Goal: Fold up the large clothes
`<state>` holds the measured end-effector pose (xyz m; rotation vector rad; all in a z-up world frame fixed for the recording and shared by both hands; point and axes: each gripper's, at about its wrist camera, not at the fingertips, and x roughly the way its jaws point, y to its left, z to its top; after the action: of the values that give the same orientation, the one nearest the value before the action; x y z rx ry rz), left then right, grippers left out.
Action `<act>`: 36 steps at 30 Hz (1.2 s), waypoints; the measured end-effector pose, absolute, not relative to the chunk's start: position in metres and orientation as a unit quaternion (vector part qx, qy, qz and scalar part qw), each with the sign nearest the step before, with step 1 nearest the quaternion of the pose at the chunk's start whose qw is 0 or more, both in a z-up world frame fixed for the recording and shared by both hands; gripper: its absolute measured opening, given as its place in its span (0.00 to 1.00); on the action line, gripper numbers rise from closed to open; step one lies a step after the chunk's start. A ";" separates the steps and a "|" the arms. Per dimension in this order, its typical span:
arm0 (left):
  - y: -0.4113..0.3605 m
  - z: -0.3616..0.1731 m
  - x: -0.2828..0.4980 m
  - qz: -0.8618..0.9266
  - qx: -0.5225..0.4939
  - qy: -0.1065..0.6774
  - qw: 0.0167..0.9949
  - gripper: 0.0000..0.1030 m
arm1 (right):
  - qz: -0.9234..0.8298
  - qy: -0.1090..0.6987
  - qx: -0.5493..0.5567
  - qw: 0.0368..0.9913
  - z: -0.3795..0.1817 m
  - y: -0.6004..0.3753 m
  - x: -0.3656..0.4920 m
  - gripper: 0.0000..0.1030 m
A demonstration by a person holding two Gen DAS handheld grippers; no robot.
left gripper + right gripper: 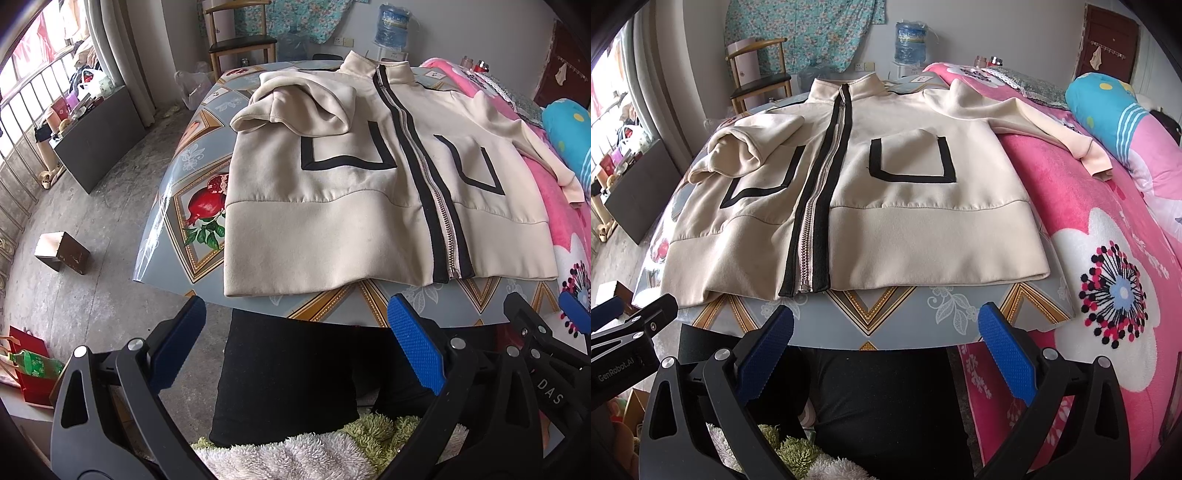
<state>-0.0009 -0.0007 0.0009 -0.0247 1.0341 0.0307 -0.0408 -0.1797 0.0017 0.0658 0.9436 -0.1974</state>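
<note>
Both hand-held grippers wide open, empty; jacket (332,206) flat on table (192,177).

Wooden chair (236,40) & water jug (392,27) by far wall, pink floral blanket (1108,258) beside patterned table (886,325).

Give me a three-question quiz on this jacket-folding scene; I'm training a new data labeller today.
1. True or false: the left sleeve of the jacket is already folded onto its front.
2. Where does the right sleeve lie? A) across the zipper B) stretched out over the pink blanket C) hanging off the table
3. How do the jaws of the left gripper and right gripper stand?

Key
1. True.
2. B.
3. Both open and empty, short of the jacket's hem.
</note>
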 end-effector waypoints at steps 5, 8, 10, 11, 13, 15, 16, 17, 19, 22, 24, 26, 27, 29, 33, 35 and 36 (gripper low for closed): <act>0.000 0.001 -0.001 0.015 -0.012 0.494 0.869 0.92 | -0.094 0.453 0.031 0.886 0.002 -0.180 -0.041 0.95; 0.001 0.000 -0.001 0.016 -0.012 0.495 0.869 0.92 | -0.094 0.454 0.031 0.886 0.002 -0.180 -0.041 0.95; 0.003 0.000 -0.001 0.017 -0.012 0.495 0.869 0.92 | -0.094 0.454 0.031 0.886 0.001 -0.180 -0.041 0.95; 0.004 -0.001 -0.001 0.017 -0.012 0.495 0.869 0.92 | -0.094 0.454 0.031 0.886 0.002 -0.180 -0.041 0.95; 0.005 -0.001 0.000 0.018 -0.011 0.496 0.868 0.92 | -0.095 0.453 0.031 0.886 0.001 -0.180 -0.041 0.95; 0.003 -0.001 -0.001 0.020 -0.010 0.496 0.868 0.92 | -0.095 0.454 0.030 0.886 0.000 -0.180 -0.041 0.95; 0.002 -0.001 -0.001 0.021 -0.009 0.496 0.868 0.92 | -0.095 0.454 0.031 0.886 0.000 -0.180 -0.041 0.95; 0.002 -0.002 -0.001 0.021 -0.009 0.496 0.868 0.92 | -0.095 0.454 0.031 0.885 0.001 -0.180 -0.041 0.95; 0.002 -0.002 -0.001 0.021 -0.009 0.496 0.868 0.92 | -0.095 0.454 0.030 0.886 0.001 -0.179 -0.041 0.95; 0.003 -0.002 -0.001 0.021 -0.009 0.496 0.868 0.92 | -0.095 0.454 0.030 0.886 0.001 -0.179 -0.041 0.95; 0.003 -0.002 -0.001 0.021 -0.009 0.496 0.868 0.92 | -0.095 0.454 0.030 0.885 0.002 -0.179 -0.041 0.95; 0.003 -0.002 -0.001 0.022 -0.009 0.496 0.868 0.92 | -0.095 0.454 0.030 0.886 0.003 -0.179 -0.041 0.95; 0.004 -0.002 -0.001 0.022 -0.009 0.496 0.868 0.92 | -0.095 0.454 0.030 0.886 0.002 -0.179 -0.041 0.95; 0.004 -0.002 -0.001 0.022 -0.009 0.496 0.868 0.92 | -0.095 0.454 0.030 0.886 0.003 -0.179 -0.041 0.95; 0.003 -0.002 -0.001 0.021 -0.009 0.496 0.868 0.92 | -0.095 0.454 0.029 0.886 0.003 -0.179 -0.041 0.95; 0.003 -0.002 -0.001 0.022 -0.009 0.496 0.868 0.92 | -0.095 0.454 0.030 0.885 0.003 -0.179 -0.041 0.95; 0.004 -0.002 -0.001 0.022 -0.009 0.496 0.868 0.92 | -0.095 0.454 0.030 0.886 0.002 -0.179 -0.041 0.95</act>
<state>-0.0006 0.0036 -0.0020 -0.0187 1.0376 0.0452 -0.0406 -0.1786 0.0019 0.0615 0.9438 -0.1980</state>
